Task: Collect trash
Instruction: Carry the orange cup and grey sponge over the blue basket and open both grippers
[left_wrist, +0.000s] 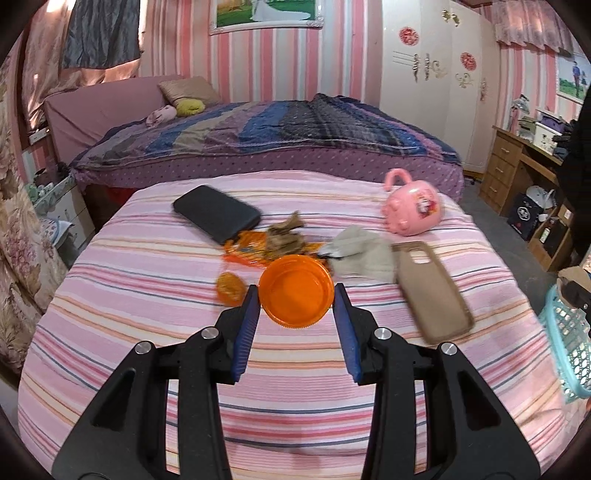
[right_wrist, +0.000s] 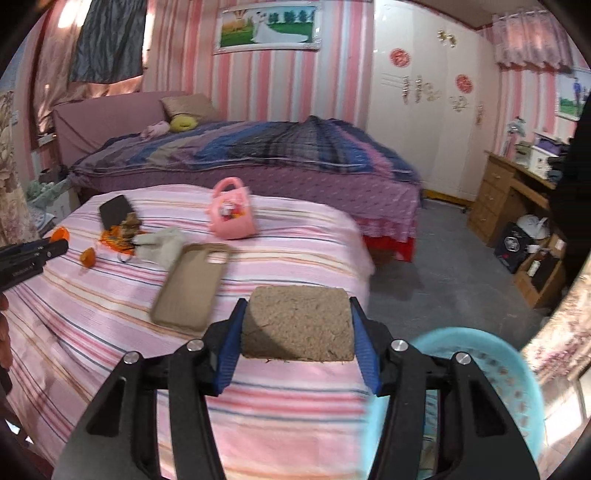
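Note:
My left gripper (left_wrist: 296, 295) is shut on an orange plastic lid (left_wrist: 295, 290), held just above the pink striped bed. Beyond it lie an orange wrapper (left_wrist: 245, 253), a brown crumpled scrap (left_wrist: 286, 238), a small orange piece (left_wrist: 229, 288) and a grey-white crumpled tissue (left_wrist: 360, 254). My right gripper (right_wrist: 297, 308) is shut on a brown cardboard-like block (right_wrist: 297, 325), held over the bed's right edge beside the turquoise basket (right_wrist: 495, 373). The left gripper (right_wrist: 44, 251) with the lid shows at the far left of the right wrist view.
A black phone (left_wrist: 218, 218), a tan phone case (left_wrist: 432, 288) and a pink toy basket (left_wrist: 412, 210) lie on the striped bed (left_wrist: 147, 332). A larger purple bed (left_wrist: 277, 144) stands behind. A wooden desk (right_wrist: 517, 192) and boxes are at the right.

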